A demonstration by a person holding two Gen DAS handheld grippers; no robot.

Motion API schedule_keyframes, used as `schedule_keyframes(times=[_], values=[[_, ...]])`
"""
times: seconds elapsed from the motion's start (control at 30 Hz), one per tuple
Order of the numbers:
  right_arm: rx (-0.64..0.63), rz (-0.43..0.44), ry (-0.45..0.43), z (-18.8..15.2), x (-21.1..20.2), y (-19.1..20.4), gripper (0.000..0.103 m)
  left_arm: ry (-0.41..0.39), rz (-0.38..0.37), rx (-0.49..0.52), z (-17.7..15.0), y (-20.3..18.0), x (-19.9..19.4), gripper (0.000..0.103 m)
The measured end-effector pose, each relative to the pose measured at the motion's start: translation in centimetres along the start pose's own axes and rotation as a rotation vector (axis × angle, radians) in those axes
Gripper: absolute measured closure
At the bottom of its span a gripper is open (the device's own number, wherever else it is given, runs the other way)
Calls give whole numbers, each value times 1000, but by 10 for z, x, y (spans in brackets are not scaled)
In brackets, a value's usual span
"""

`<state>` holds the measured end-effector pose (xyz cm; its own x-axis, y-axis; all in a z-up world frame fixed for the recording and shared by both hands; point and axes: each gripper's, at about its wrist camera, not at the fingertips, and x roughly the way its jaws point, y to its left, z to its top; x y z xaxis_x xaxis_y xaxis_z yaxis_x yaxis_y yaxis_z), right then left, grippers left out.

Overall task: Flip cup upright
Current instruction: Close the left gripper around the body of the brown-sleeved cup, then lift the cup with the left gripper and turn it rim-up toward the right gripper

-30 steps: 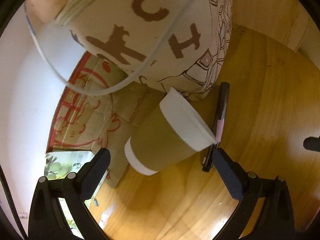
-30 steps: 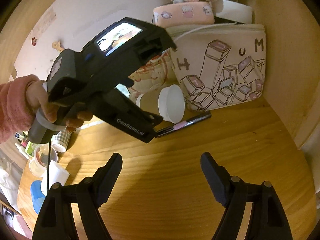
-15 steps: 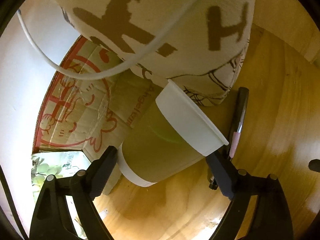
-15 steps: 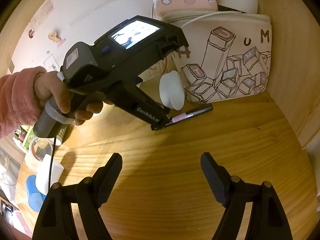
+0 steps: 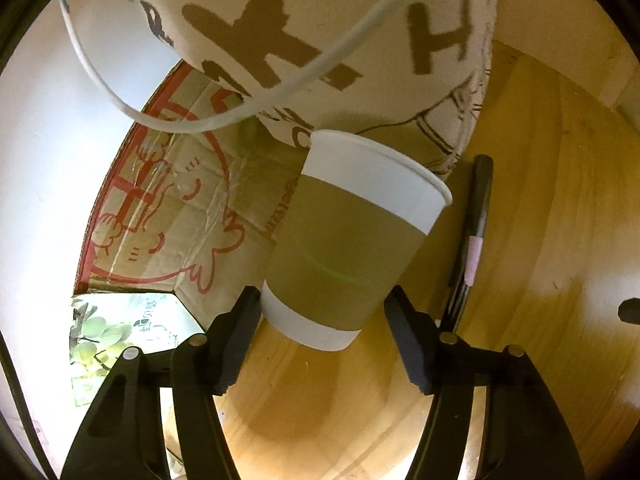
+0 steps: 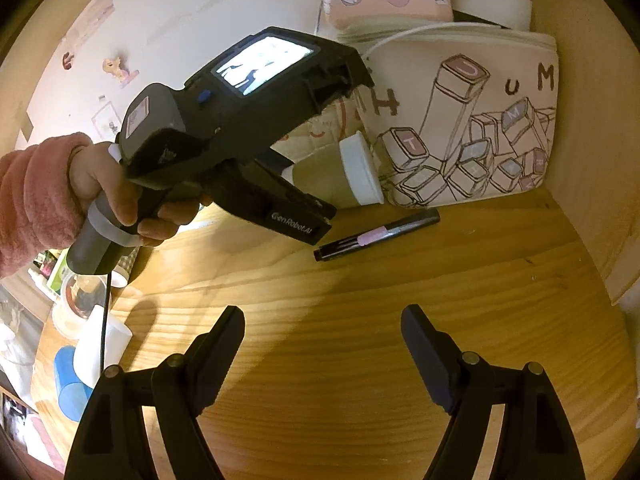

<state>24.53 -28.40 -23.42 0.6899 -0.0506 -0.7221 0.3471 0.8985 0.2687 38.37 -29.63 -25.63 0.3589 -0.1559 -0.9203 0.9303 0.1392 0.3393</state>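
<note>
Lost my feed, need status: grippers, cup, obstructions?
Left gripper jaws closing round cup base, contact unclear. Right gripper open, empty. Cup on its side, against tote bag. Pen beside it.
</note>
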Motion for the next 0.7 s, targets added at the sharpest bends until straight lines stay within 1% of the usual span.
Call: schedule_keyframes(times=[0.3, 0.4, 0.5, 0.7], values=[[-2, -20, -19, 1, -10, 2, 22, -36, 13, 8, -7, -3, -30, 36], [-4, -27, -27, -1, -16, 4, 22, -34, 23, 17, -10, -9, -37, 37], [-8, -31, -34, -1, -20, 6, 22, -31, 30, 18, -13, -11, -55, 37], [-15, -31, -48, -2, -33, 9, 22, -23, 8, -49, -37, -4, -75, 37]])
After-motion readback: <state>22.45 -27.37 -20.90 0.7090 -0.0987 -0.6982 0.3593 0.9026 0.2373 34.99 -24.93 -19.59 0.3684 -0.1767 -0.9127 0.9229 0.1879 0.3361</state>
